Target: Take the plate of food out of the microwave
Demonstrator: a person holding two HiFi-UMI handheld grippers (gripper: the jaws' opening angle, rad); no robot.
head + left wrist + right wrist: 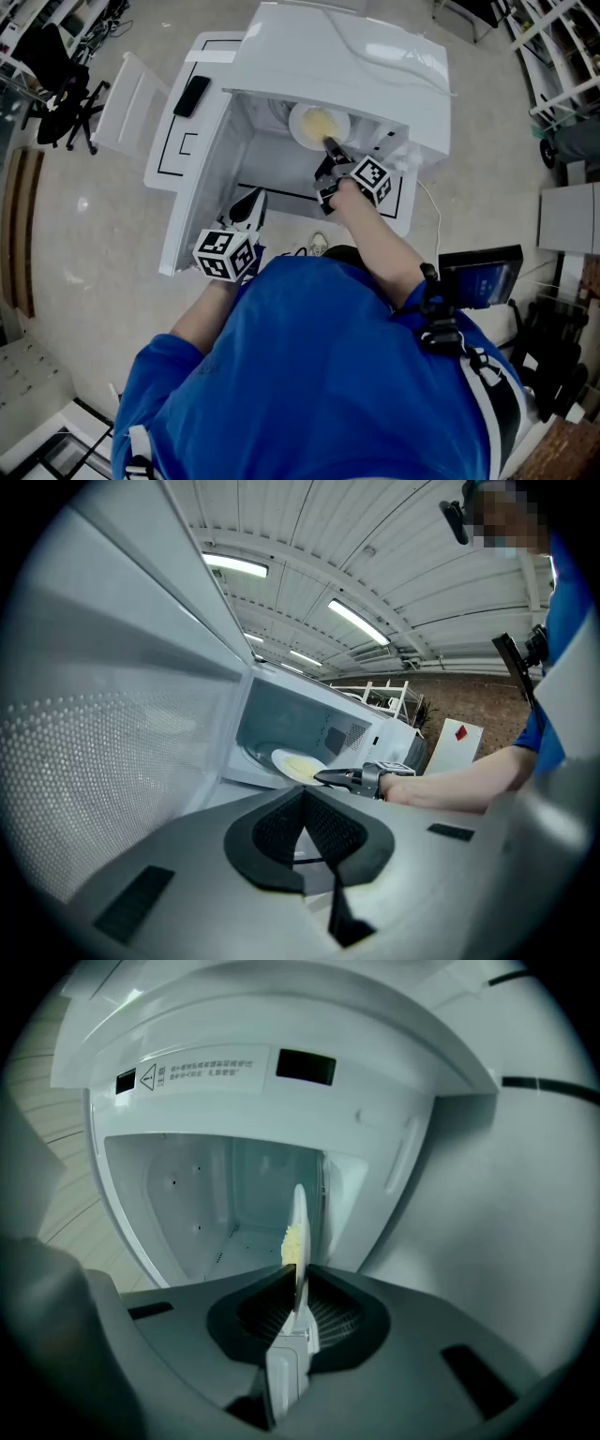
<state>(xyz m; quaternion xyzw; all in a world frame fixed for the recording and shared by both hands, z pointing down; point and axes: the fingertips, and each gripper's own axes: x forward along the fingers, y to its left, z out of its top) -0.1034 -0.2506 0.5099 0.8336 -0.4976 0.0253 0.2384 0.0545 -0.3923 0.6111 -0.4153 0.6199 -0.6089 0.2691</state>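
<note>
Reaching into the open microwave, the right tool pinches the plate of yellow food; left tool closed.

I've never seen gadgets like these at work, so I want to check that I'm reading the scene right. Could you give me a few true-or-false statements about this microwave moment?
1. The microwave has its door open. True.
2. The right gripper is clamped on the rim of the plate. True.
3. The plate is empty. False: yellow food lies on it.
4. The left gripper grips the plate too. False: its jaws are shut on nothing, apart from the plate.
</note>
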